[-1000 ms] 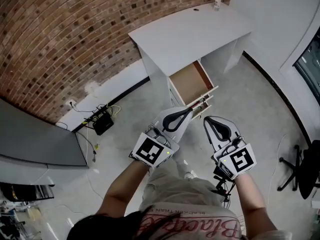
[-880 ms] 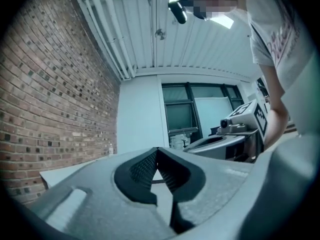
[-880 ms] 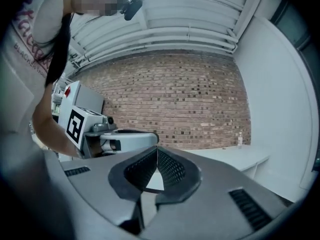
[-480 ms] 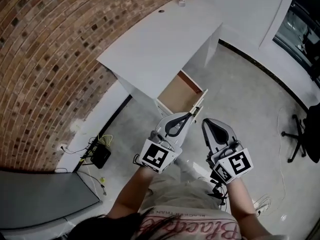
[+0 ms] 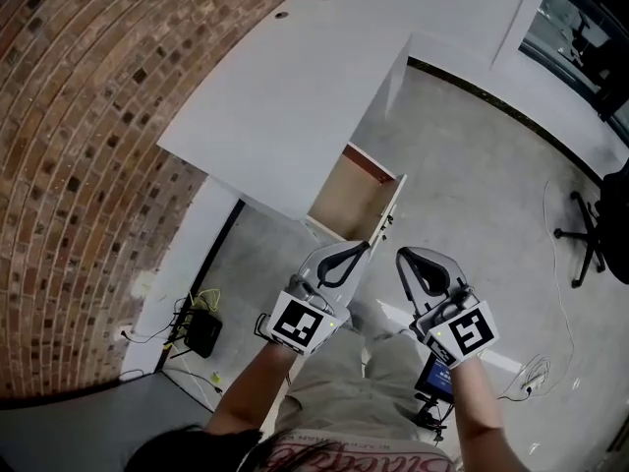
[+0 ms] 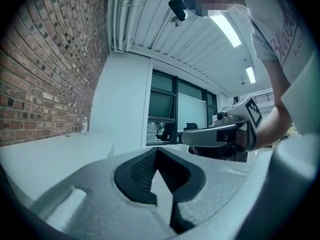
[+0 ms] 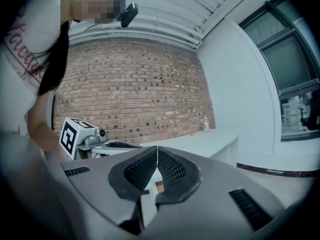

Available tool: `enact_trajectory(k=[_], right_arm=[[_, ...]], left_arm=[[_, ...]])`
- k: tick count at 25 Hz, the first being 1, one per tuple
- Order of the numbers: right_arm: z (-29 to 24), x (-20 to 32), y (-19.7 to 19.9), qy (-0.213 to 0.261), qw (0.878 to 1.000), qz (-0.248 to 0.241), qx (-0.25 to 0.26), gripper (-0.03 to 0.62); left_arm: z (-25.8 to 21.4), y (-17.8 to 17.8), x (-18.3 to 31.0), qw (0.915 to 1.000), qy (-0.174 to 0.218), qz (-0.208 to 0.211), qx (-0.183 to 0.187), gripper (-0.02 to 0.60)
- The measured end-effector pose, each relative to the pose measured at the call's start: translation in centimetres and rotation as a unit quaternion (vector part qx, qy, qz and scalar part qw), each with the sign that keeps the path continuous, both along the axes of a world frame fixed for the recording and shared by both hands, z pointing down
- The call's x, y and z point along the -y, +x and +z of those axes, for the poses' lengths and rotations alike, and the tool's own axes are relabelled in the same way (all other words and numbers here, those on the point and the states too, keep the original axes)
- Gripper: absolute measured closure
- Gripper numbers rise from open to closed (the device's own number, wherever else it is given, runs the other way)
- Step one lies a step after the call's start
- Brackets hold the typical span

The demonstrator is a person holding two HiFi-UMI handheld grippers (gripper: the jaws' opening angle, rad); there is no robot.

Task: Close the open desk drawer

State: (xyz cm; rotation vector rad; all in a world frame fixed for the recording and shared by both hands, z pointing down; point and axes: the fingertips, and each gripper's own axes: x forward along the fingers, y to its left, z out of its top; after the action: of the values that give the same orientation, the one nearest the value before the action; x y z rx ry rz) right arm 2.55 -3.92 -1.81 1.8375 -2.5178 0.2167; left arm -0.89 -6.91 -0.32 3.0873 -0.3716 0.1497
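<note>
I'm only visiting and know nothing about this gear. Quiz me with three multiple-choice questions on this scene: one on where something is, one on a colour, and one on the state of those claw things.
1. Where is the open drawer?
A) standing on top of the desk
B) sticking out from under the white desk
C) beside the office chair

2. What colour is the drawer's inside?
A) blue
B) green
C) brown

3. How are the left claw and right claw?
A) both shut, empty
B) both wide open
C) one grips a bottle

Answers:
1 B: the head view shows it jutting out below the desk's edge.
2 C: its bare floor shows brown.
3 A: in each gripper view the pads meet with nothing between them.
</note>
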Motion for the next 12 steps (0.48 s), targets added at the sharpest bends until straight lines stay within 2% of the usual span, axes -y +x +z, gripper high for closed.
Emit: enact_trajectory(k=[4, 8, 12], right_arm=[[2.4, 1.4, 0.7, -0.008, 1.000, -0.010, 0.003, 0.582], [5.0, 3.0, 1.6, -0.022, 0.999, -0.024, -0.020, 0.582], [7.7, 4.6, 3.4, -0.047, 0.999, -0.018, -0.009, 0.582]], left_arm=[[2.7, 0.9, 1.5, 0.9997, -0.019, -0.006, 0.014, 0.577], [4.3, 1.9, 3.2, 0.9991, -0.027, -0.032, 0.010, 0.577], [5.9, 3.0, 4.2, 0.9977, -0.032, -0.059, 0.011, 0.577]])
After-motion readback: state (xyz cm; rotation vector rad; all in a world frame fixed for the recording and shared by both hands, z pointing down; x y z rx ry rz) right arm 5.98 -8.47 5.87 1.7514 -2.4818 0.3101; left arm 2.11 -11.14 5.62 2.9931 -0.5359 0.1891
